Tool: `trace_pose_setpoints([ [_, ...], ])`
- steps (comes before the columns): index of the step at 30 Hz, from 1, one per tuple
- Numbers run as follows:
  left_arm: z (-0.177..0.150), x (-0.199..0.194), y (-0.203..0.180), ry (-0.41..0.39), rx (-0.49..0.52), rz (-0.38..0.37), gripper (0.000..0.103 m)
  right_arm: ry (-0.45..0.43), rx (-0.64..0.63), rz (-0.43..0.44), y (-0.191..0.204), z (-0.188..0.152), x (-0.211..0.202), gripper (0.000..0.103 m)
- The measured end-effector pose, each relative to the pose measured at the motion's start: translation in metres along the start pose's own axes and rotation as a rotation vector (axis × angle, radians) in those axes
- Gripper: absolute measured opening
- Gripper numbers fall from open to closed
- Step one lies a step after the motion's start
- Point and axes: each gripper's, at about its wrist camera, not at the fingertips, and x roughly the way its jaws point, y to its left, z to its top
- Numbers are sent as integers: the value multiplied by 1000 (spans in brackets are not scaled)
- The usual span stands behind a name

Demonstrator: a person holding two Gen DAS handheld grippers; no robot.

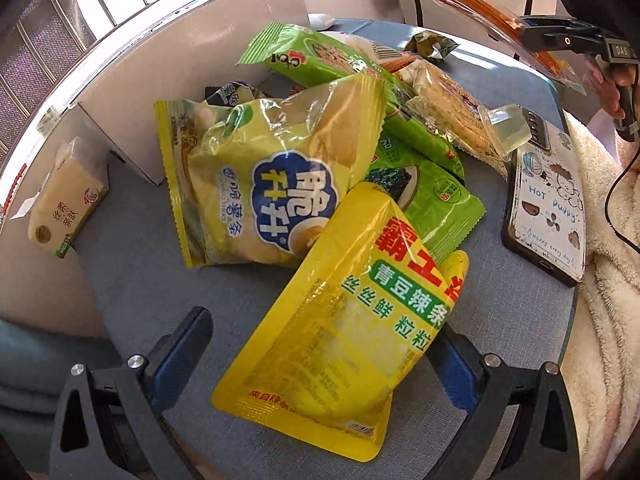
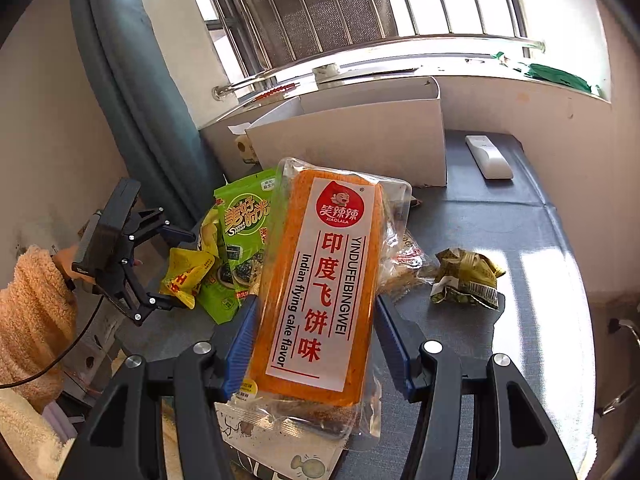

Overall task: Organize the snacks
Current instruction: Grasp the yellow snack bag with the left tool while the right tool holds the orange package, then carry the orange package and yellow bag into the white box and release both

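Note:
A heap of snack packs lies on the grey table (image 1: pixel 132 280). My left gripper (image 1: pixel 320 344) is open around a yellow green-bean spicy-strip pack (image 1: pixel 352 312), its right finger touching the pack's edge. Behind it lie a yellow potato-stick bag (image 1: pixel 256 176) and green seaweed packs (image 1: pixel 432 196). My right gripper (image 2: pixel 314 320) is shut on an orange flying-cake snack pack (image 2: pixel 324 280) and holds it up above the table; it also shows in the left wrist view (image 1: pixel 472 4). The left gripper shows in the right wrist view (image 2: pixel 176 268), beside the yellow pack (image 2: pixel 184 276).
A white open cardboard box (image 2: pixel 360 136) stands at the back by the window. A small green wrapped snack (image 2: pixel 464 276) lies alone on the table. A phone in a cartoon case (image 1: pixel 548 204), a tissue pack (image 1: pixel 64 200) and a white remote (image 2: pixel 488 156) are also there.

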Motion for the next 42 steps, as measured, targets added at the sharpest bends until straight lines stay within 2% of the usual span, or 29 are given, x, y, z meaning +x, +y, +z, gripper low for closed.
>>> trace_pose_setpoints([
  [2,-1,3,8,12,-75,-68,99,5,1,-2,0,0,2,62],
  [4,-5,1,14,-2,-143,-114,88,9,-2,-2,0,-1,3,62],
  [5,-8,-3,12,-14,-134,-115,79,11,-4,-1,1,-1,3,62],
  [7,-13,-10,4,-23,-126,-111,67,14,-6,1,2,-2,4,62],
  [9,-17,-18,-4,-37,-139,-76,62,15,-8,3,3,-1,5,62],
  [10,-19,-22,-9,-53,-143,-62,56,15,-7,5,4,-1,5,62],
  [11,-21,-27,-12,-69,-164,-57,41,14,-7,9,4,-1,5,62],
  [12,-24,-32,-12,-86,-208,-56,34,16,-8,11,6,-1,6,62],
  [15,-31,-49,-16,-168,-299,-52,32,17,-21,19,11,0,6,62],
  [18,-37,-60,-14,-211,-402,-23,30,21,-25,23,14,3,9,62],
  [22,-32,-96,-9,-378,-538,-42,30,2,-38,33,19,12,6,62],
  [26,-3,-126,8,-532,-634,-77,30,-22,-32,64,17,39,5,62],
  [29,31,-134,30,-596,-677,-71,30,-57,-78,34,19,74,3,62],
  [32,68,-135,66,-639,-751,-65,30,-83,-106,8,14,117,8,62],
  [36,120,-126,117,-655,-823,-69,30,-87,-79,-23,-4,183,30,62],
  [42,182,-85,179,-558,-871,-4,30,-16,-44,-105,-35,251,85,62],
])
